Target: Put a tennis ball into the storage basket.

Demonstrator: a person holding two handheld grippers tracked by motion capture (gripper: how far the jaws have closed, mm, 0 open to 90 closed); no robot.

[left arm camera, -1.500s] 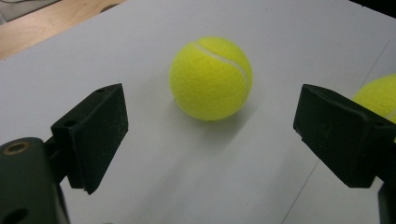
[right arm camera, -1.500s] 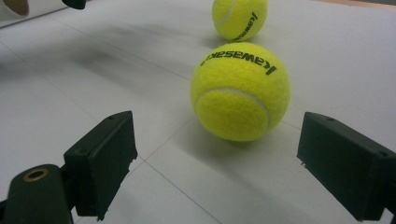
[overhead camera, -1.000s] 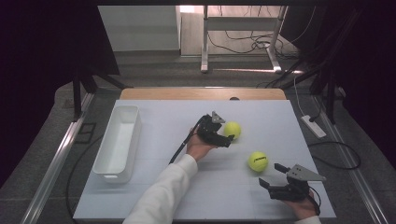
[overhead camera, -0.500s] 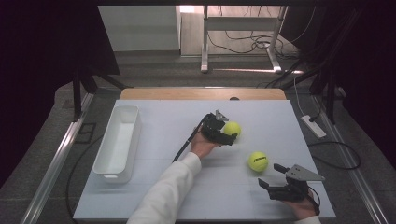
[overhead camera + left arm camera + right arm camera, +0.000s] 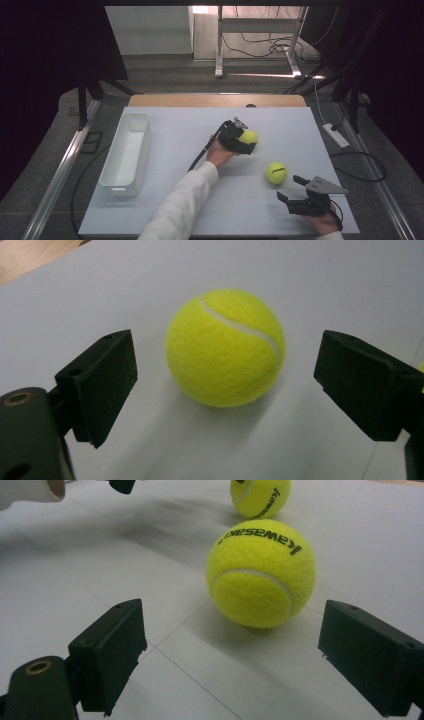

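Now | left gripper [image 5: 225, 390] jaws released around far ball [image 5: 225, 347] | right gripper [image 5: 225, 665] jaws released, near ball [image 5: 261, 573] ahead

1. The left arm [image 5: 182, 202], in a white sleeve, is reaching forward from the bottom edge toward mid-table.
2. The left hand [image 5: 218, 152] is gripping the left gripper [image 5: 248, 141] from behind; its jaws are standing wide apart, pads touching nothing.
3. The right hand [image 5: 327, 224] is holding the right gripper [image 5: 290, 189] low at the near right, jaws wide apart, pointing left.
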